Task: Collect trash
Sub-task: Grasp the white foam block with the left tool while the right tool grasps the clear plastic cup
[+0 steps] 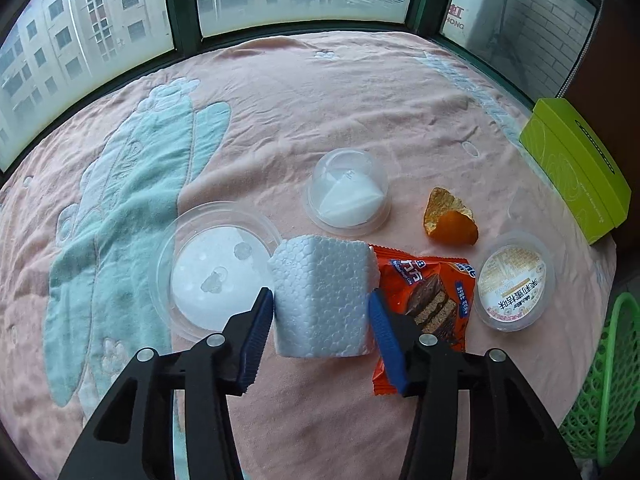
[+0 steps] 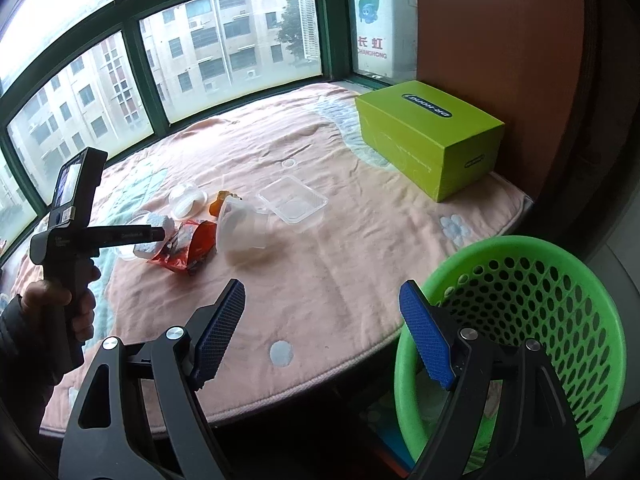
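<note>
Left claw [image 1: 320,300]: we see its pads clamped on the foam [image 1: 322,296]; right claw [image 2: 322,292] gapes, empty, beside the basket [image 2: 516,320].

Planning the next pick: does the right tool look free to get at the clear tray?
Probably yes: the right tool is open and empty, with bare blanket between it and the clear tray.

1. Far ahead of me, green-framed windows [image 2: 224,40] curve around the bed, looking out on pale apartment blocks and a tree.
2. Flat grey daylight comes through them.
3. A pink blanket [image 1: 320,112] with pale blue figures covers the bed.
4. On the right stands a reddish-brown wall [image 2: 500,20], with a lime-green box [image 2: 428,140] near it.
</note>
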Available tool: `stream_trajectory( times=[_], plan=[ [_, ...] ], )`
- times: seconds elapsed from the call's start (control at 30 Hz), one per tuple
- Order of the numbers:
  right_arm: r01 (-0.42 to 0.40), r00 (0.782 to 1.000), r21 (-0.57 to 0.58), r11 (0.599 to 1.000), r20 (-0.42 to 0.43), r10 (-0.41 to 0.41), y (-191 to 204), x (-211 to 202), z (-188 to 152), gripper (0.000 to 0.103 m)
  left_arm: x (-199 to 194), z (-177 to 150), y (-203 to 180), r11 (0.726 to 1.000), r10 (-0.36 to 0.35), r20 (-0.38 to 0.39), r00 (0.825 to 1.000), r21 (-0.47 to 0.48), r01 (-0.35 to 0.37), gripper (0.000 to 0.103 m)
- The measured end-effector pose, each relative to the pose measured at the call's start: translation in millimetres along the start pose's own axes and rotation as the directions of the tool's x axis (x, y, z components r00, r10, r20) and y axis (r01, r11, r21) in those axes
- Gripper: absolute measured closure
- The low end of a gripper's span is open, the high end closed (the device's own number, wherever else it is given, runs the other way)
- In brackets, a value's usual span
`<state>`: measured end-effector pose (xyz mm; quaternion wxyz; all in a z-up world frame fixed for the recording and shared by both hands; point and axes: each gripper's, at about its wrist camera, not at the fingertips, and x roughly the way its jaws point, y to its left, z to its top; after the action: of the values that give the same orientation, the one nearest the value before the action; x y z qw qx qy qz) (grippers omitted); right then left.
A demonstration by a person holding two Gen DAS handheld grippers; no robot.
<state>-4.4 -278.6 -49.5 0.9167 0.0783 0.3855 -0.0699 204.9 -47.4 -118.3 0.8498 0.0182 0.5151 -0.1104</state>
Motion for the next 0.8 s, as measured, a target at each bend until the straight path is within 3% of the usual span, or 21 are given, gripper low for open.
stream_trajectory(
  times=[0.4,0.8],
  plan=[
    [-0.118,0.991,0.018,0.993,-0.060,0.119,21,44,15,0.024,-37,-5,17,0.999,-0.033,0.061,0.998,-0.027,0.035,0.056],
    [-0.237,0.961,0.097,0.967,-0.123,0.248,37,106,34,0.029,-67,-14,36,0.995,-0.063,0.097,0.993,-0.065,0.070,0.056]
  ],
)
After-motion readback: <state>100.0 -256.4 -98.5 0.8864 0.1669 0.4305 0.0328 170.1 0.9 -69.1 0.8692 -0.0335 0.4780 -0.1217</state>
